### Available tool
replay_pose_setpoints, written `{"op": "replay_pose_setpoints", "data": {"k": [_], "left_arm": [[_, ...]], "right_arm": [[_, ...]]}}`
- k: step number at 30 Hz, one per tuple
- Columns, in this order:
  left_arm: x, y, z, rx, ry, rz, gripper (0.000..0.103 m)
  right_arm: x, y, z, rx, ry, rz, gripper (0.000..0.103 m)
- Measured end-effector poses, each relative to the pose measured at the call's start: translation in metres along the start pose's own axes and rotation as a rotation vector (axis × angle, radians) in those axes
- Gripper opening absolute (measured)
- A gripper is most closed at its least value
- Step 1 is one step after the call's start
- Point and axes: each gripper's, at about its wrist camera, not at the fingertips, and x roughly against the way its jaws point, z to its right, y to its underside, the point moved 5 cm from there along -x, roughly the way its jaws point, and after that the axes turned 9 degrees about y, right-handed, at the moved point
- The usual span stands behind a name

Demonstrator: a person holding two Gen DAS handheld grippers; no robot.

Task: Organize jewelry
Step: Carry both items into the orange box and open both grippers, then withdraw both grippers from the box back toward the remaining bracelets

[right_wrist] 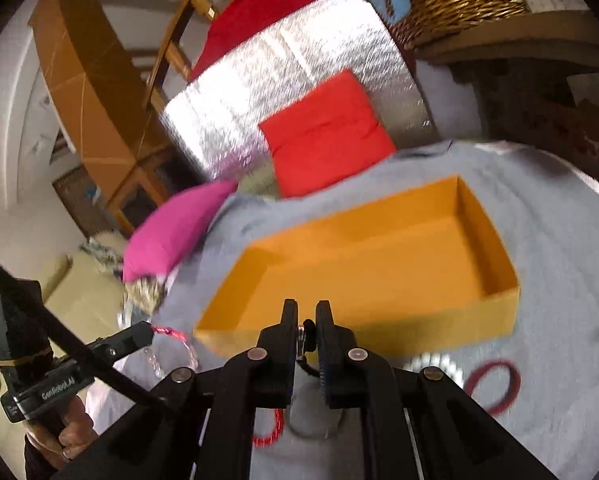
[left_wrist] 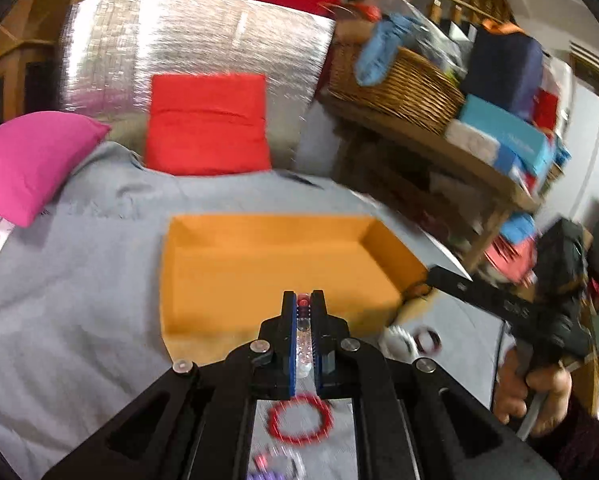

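While both tools grip bracelets, one orange box (left_wrist: 259, 264), two red cushions.

Open rectangular cardboard box (left_wrist: 267, 268): orange inside and out. Cloth table cover (left_wrist: 79, 280): plain grey. Square cushion (left_wrist: 207, 124): red. Second cushion (left_wrist: 27, 160): magenta. Quilted foil panel (left_wrist: 195, 36): silver, fine grid. Beaded bracelet (left_wrist: 301, 420): red. Wicker basket (left_wrist: 395, 88): tan weave.

box (left_wrist: 259, 272) on cloth (left_wrist: 79, 300) | cushions (left_wrist: 207, 132) behind | bracelets (left_wrist: 301, 418) probably nearer
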Motion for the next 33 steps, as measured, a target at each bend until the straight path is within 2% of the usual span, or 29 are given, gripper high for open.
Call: {"op": "replay_pose_setpoints", "data": {"k": [3,8,16,18,20,22,23,28,31,32,33], "left_arm": [[-0.019,-0.015,-0.017,-0.015,-0.095,0.013,0.007],[-0.054,-0.011,-0.042,0.024,-0.147,-0.018,0.007],[-0.081,0.021,-0.051,0.043,-0.227,-0.156,0.007],[-0.082,0.03,-0.052,0.062,-0.223,-0.188,0.013],[-0.084,0.033,-0.05,0.065,-0.22,-0.211,0.034],[-0.082,0.036,-0.046,0.05,-0.231,-0.209,0.034],[-0.081,0.036,-0.045,0.05,-0.229,-0.21,0.034],[-0.08,0.035,-0.035,0.036,-0.206,-0.227,0.032],[-0.077,0.036,-0.029,0.03,-0.184,-0.229,0.032],[-0.077,0.036,-0.028,0.032,-0.177,-0.23,0.032],[-0.076,0.037,-0.025,0.026,-0.172,-0.234,0.032]], "right_arm": [[-0.007,-0.02,0.009,-0.04,0.012,0.051,0.01],[-0.029,-0.039,0.035,-0.085,0.102,0.068,0.01],[-0.043,-0.036,0.066,-0.119,0.167,0.027,0.01],[-0.041,-0.034,0.071,-0.144,0.165,0.013,0.011],[-0.038,-0.033,0.079,-0.176,0.184,-0.009,0.022],[-0.034,-0.031,0.089,-0.217,0.203,-0.022,0.052],[-0.03,-0.03,0.095,-0.236,0.216,-0.01,0.053],[-0.037,-0.022,0.11,-0.234,0.271,-0.052,0.053],[-0.043,-0.019,0.11,-0.178,0.305,-0.066,0.05],[-0.044,-0.019,0.11,-0.158,0.321,-0.069,0.048],[-0.044,-0.019,0.11,-0.149,0.332,-0.07,0.039]]}}
